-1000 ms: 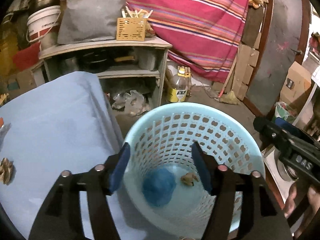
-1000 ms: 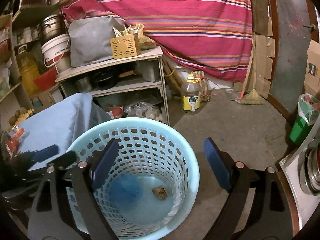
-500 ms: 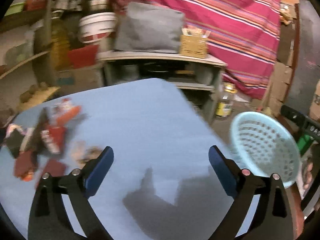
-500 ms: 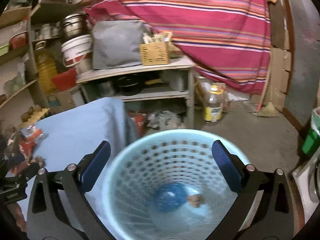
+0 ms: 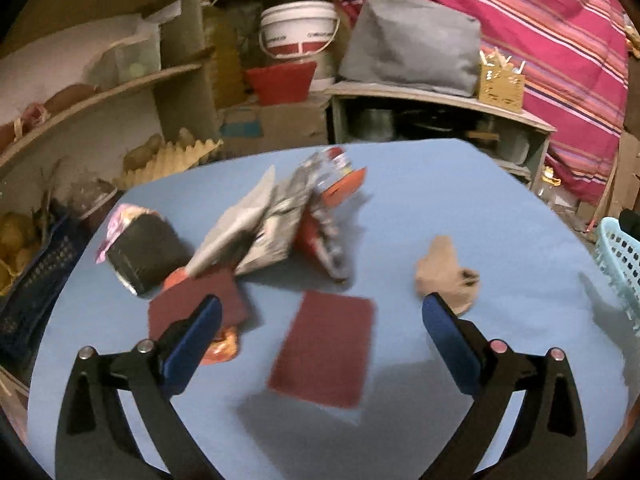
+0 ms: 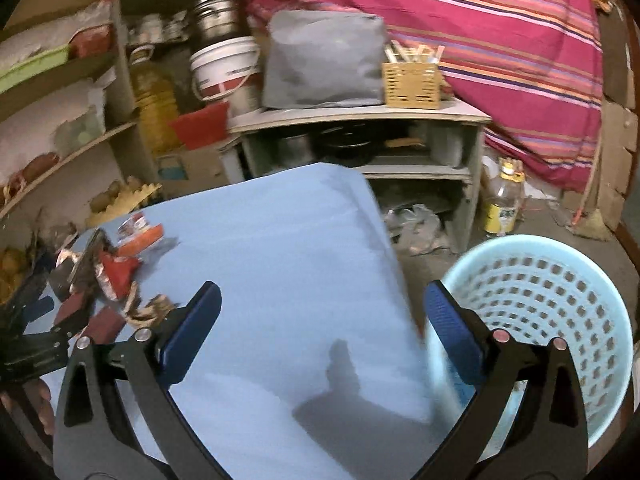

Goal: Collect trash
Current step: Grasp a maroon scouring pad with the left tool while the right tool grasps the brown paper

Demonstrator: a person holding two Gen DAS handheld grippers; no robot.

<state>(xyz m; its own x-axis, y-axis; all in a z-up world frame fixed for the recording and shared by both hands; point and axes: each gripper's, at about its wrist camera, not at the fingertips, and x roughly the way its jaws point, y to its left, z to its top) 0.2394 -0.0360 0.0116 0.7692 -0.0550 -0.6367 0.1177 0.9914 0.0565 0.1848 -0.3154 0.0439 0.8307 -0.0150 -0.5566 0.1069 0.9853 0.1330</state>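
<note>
- Cluttered storeroom: wooden shelving (image 5: 120, 92) at left, low grey shelf unit (image 6: 360, 136) at back, striped pink cloth (image 6: 500, 32) hung behind.
- Blue-covered table (image 5: 460, 208) up front, holding the trash.
- Left gripper (image 5: 320, 328) over the table, jaws spread wide, just been opening, nothing between the pads.
- Dark red rectangular piece (image 5: 324, 354) flat on the table between the left fingers, not touched.
- Second dark red piece (image 5: 192, 306) partly behind the left-side finger, orange scrap (image 5: 220, 350) just beside it.
- Crumpled silver-and-red wrappers (image 5: 288, 220) piled beyond those; dark wrapper with pink edge (image 5: 140, 248) to their left.
- Crumpled brown paper (image 5: 444, 272) just beyond the right-side fingertip, apart from the pile.
- Right gripper (image 6: 322, 328) over the table's bare near corner, jaws released and wide, just been opening, empty.
- Light blue perforated basket (image 6: 560, 300) on the floor just beside the table edge, right of the right gripper; contents not visible from here.
- Same basket clipped at the right edge of the left wrist view.
- Motion blur in both views; wrapper print unreadable.
</note>
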